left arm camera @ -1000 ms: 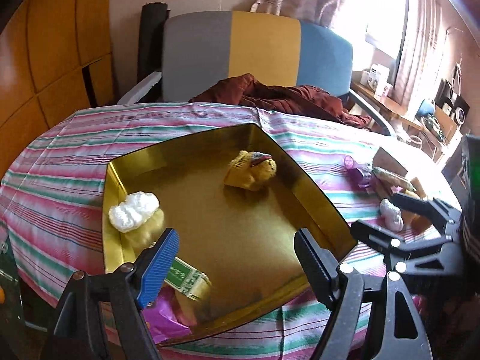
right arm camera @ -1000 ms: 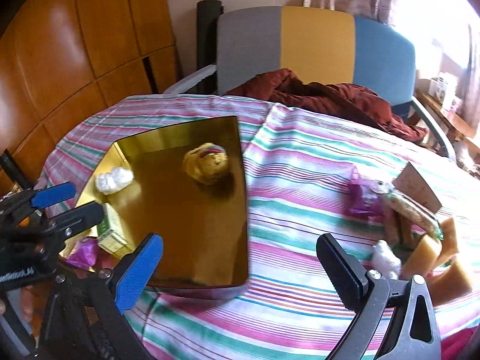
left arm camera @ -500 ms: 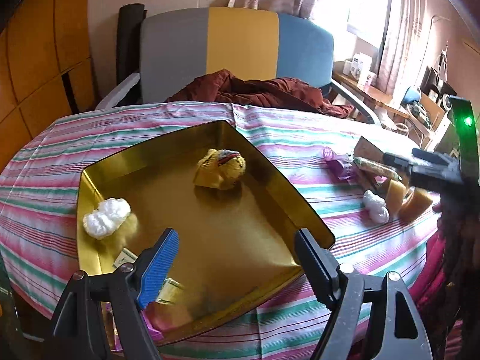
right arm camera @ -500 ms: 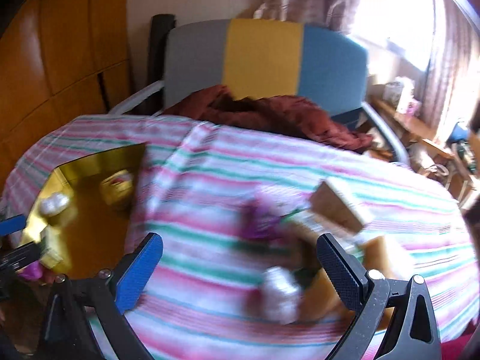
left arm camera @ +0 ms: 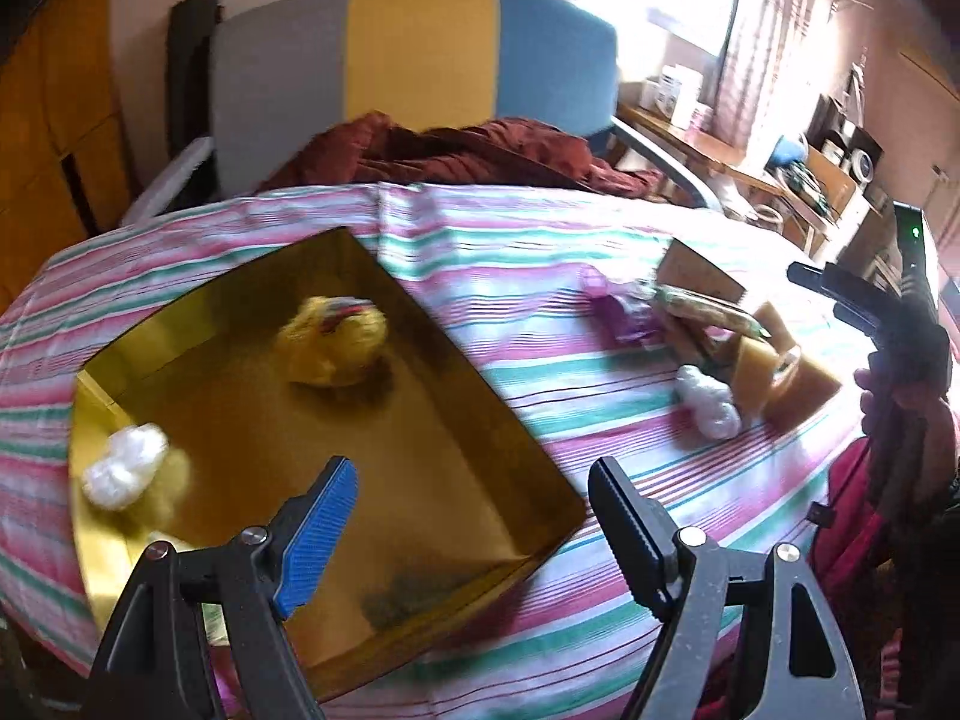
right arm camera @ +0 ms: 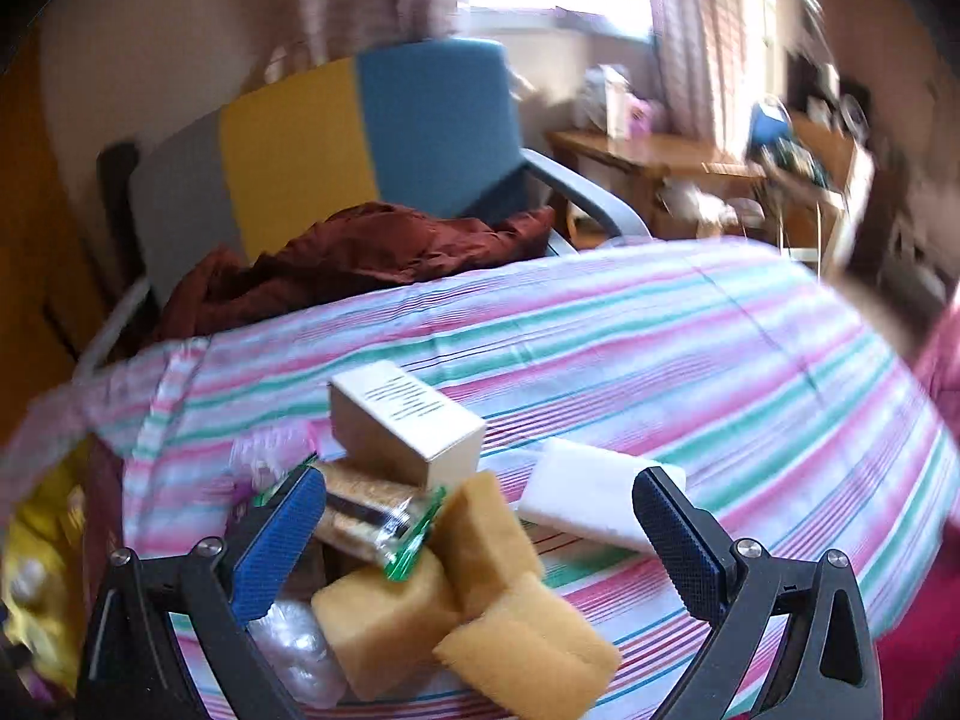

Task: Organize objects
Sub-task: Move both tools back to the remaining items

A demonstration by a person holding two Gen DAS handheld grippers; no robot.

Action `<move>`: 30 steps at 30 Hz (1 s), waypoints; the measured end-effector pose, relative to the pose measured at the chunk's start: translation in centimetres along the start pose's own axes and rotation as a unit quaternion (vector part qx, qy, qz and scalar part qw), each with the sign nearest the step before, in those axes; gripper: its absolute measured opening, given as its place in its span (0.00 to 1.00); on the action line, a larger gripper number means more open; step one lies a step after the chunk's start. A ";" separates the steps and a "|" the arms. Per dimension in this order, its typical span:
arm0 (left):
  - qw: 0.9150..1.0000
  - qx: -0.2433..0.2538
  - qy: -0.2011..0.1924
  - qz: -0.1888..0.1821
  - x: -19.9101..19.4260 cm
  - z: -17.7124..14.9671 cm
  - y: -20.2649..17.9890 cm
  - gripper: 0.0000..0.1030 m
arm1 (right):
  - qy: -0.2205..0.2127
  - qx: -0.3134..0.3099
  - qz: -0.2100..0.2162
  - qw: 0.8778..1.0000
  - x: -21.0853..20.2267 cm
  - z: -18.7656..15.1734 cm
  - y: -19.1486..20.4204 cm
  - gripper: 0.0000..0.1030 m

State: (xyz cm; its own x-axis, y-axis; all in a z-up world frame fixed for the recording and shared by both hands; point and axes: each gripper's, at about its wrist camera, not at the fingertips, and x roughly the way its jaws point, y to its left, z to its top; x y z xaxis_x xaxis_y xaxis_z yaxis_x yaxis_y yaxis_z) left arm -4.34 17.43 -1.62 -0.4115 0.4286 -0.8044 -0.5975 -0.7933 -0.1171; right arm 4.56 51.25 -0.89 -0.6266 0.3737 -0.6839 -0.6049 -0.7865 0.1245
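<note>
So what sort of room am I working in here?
Most likely a lived-in home room: a striped tablecloth covers the table, an armchair holds rumpled red clothing, and a cluttered wooden desk stands by the curtained window.

Nothing can be read in either view. The top face of the beige carton (right arm camera: 408, 420) in the right wrist view carries a block of dark printed lines, but they are too small and blurred to make out
</note>
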 end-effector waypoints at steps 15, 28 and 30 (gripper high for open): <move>0.997 0.044 0.043 -0.042 7.4 8.4 -7.0 0.78 | 0.037 0.031 0.040 0.998 0.9 -0.5 -0.6 1.00; 0.989 -0.037 0.121 -0.080 17.2 15.6 -9.7 0.87 | 0.053 0.030 0.075 0.995 1.0 -0.6 -0.3 1.00; 0.987 -0.054 0.130 -0.079 18.6 16.2 -9.9 0.88 | 0.055 0.034 0.081 0.995 1.0 -0.6 -0.4 1.00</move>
State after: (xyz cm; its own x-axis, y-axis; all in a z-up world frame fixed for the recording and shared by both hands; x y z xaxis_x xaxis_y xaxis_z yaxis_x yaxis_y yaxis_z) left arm -17.24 40.21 -5.99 -0.1211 0.4366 -0.8914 -0.5569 -0.7733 -0.3031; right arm 4.44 51.68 -2.04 -0.6632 0.1852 -0.7251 -0.5344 -0.7956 0.2855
